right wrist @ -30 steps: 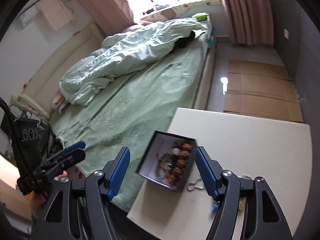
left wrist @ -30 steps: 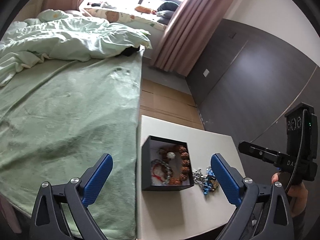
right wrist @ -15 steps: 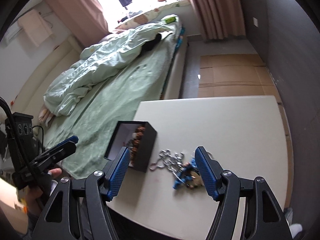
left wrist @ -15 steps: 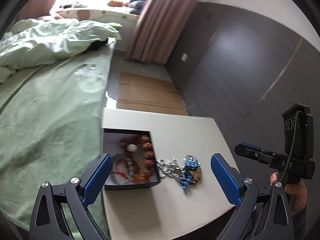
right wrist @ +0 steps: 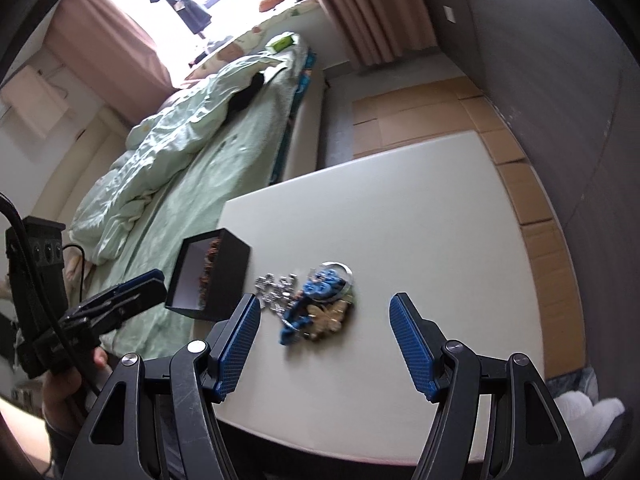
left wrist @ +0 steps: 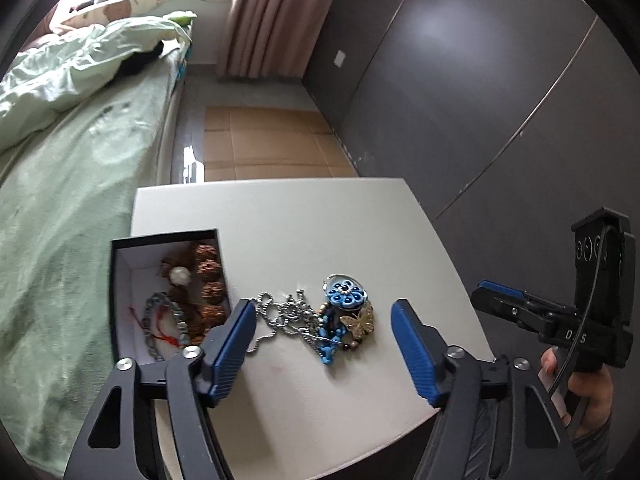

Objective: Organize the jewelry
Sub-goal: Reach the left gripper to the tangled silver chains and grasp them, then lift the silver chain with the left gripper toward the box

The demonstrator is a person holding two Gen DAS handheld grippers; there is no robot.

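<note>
1. Roughly halfway, by the look of it. White table (left wrist: 304, 216) with a black box (left wrist: 120, 292) near its left edge, bed (left wrist: 60, 208) right alongside.
2. Already in the box: a chunky brown bead bracelet (left wrist: 208, 276), a pale bead (left wrist: 180, 276) and a silvery chain bracelet with red thread (left wrist: 160, 324). Counting that part as done.
3. Still out on the table, just beside the box: one tangled heap, meaning a silver ball chain (left wrist: 280, 316), a blue flower pendant (left wrist: 346, 296), a blue beaded strand (left wrist: 326, 344) and a gold butterfly charm (left wrist: 360, 320). Probably needs untangling before boxing.
4. Left gripper (left wrist: 324, 340) spread wide, grasping nothing, hovering over the heap.
5. Right gripper (right wrist: 324, 332) also released and empty, framing the same heap from the other side, apparently not touching.
</note>
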